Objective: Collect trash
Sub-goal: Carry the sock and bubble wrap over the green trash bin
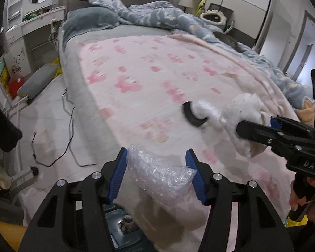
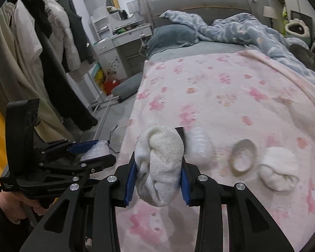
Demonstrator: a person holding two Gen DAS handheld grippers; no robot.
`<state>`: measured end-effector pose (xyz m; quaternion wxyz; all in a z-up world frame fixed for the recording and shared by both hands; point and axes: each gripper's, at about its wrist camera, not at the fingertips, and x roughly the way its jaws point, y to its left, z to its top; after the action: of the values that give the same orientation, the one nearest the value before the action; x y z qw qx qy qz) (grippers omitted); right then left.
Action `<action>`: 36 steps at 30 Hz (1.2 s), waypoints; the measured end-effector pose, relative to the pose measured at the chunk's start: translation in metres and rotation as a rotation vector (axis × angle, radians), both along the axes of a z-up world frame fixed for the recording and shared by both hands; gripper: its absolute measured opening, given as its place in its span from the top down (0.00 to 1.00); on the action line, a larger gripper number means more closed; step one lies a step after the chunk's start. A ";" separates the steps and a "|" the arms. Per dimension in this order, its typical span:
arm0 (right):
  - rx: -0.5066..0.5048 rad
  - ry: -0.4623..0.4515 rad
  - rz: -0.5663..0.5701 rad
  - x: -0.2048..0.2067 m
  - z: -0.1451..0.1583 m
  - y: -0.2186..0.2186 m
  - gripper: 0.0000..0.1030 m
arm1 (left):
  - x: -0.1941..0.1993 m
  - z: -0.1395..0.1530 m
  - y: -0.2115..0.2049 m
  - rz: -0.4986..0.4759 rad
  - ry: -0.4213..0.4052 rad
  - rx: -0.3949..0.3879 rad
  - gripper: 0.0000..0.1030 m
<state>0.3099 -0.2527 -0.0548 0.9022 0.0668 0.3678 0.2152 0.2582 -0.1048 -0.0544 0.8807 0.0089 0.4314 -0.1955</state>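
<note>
Left gripper (image 1: 156,175) clamped on a crumpled wad of clear bubble wrap (image 1: 159,176), blue pads (image 1: 118,174) pressing it from both sides, held above the near edge of the bed (image 1: 73,63) with part of a dark bin (image 1: 124,226) visible below. Right gripper (image 2: 157,178) clamped on a balled white sock (image 2: 159,163), which bulges up and hangs down between the blue pads (image 2: 130,181), held over the pink paw-print blanket (image 2: 231,96).

On the blanket just beyond the held sock: a black curved piece (image 2: 181,132) touching a blurred white lump (image 2: 199,147). Further right, a pale ring-shaped item (image 2: 243,157), and beside it a second balled white sock (image 2: 279,172), the two near each other but whether touching cannot be told.

Rumpled blue duvet (image 2: 241,31) and a grey-blue pillow (image 2: 172,35) at the head of the bed. Hanging coats (image 2: 42,52) to the left, a round mirror (image 2: 121,4) over a white dressing table (image 2: 119,40). Black cable (image 1: 52,147) trailing over the floor (image 1: 48,130) beside the bed.
</note>
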 end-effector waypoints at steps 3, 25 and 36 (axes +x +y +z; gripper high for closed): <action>0.000 -0.004 0.023 0.002 0.000 0.017 0.65 | 0.000 -0.005 0.016 0.015 0.018 0.017 0.42; -0.021 0.082 0.201 0.017 -0.025 0.122 0.65 | -0.004 -0.068 0.108 0.068 0.220 0.196 0.42; -0.061 0.139 0.261 0.019 -0.045 0.164 0.65 | -0.020 -0.116 0.132 0.014 0.387 0.204 0.42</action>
<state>0.3286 -0.0892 -0.0995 0.8406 0.0056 0.4412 0.3141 0.2382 0.0271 -0.1708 0.7773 0.0575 0.6100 -0.1427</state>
